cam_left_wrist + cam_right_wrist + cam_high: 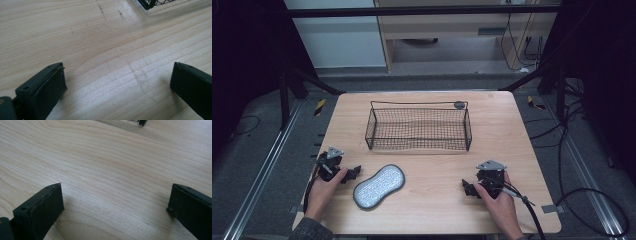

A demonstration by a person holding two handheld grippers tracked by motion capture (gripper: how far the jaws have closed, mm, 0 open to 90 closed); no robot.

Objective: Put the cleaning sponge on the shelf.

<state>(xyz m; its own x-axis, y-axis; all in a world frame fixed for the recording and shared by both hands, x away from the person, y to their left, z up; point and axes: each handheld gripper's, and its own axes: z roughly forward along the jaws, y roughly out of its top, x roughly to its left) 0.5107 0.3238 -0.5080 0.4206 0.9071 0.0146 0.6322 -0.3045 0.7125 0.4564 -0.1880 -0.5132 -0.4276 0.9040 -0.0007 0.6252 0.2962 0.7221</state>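
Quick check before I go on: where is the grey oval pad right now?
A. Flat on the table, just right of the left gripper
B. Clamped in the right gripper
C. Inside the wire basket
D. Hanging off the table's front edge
A. In the high view the grey oval pad lies flat on the table, close beside the left gripper, in front of the wire basket, which looks empty; the right gripper holds nothing, jaws apart.

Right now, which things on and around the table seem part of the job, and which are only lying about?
Likely the job:
- wire basket
- grey sponge pad
- left gripper, open
- right gripper, open

Lying about:
- floor cables
- cabinet
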